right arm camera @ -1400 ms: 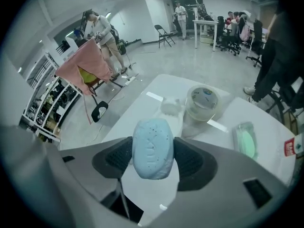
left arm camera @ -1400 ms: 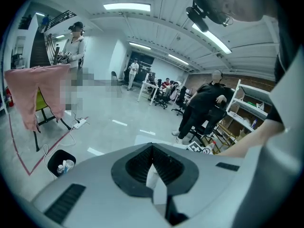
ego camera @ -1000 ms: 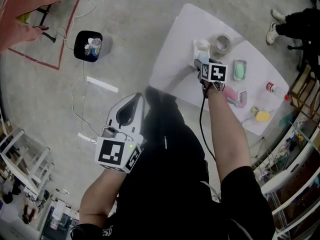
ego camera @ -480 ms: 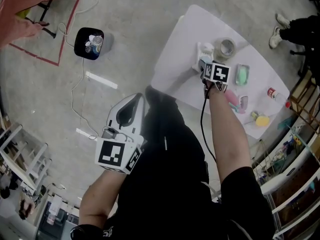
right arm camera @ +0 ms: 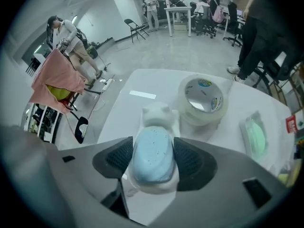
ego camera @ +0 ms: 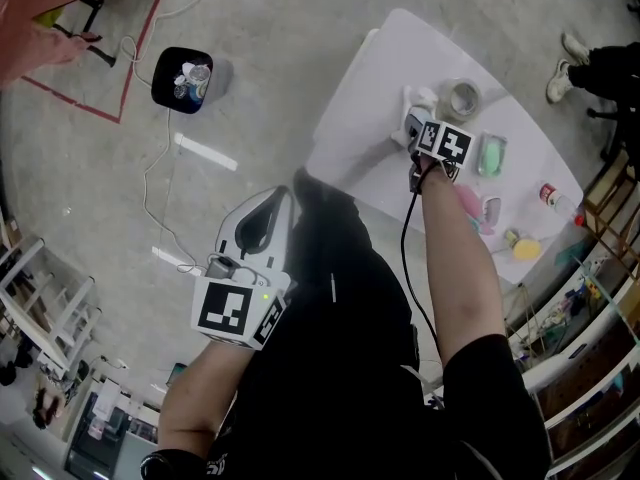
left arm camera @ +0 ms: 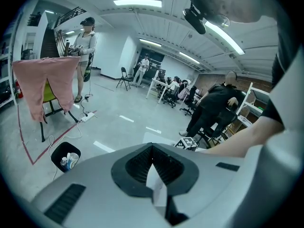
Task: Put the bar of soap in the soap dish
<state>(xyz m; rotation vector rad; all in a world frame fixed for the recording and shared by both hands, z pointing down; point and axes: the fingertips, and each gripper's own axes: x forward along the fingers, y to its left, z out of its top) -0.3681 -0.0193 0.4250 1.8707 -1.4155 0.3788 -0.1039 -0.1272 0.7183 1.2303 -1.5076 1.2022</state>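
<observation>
right gripper [right arm camera: 153,164] is clamped on the blue soap bar [right arm camera: 152,151], sitting right over the white soap dish [right arm camera: 156,115], and their long axes look lined up. left gripper [left arm camera: 153,167] is closed on nothing, well away from the dish.

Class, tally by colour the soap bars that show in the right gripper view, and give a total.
blue soap: 1
green soap: 1
Total: 2
</observation>
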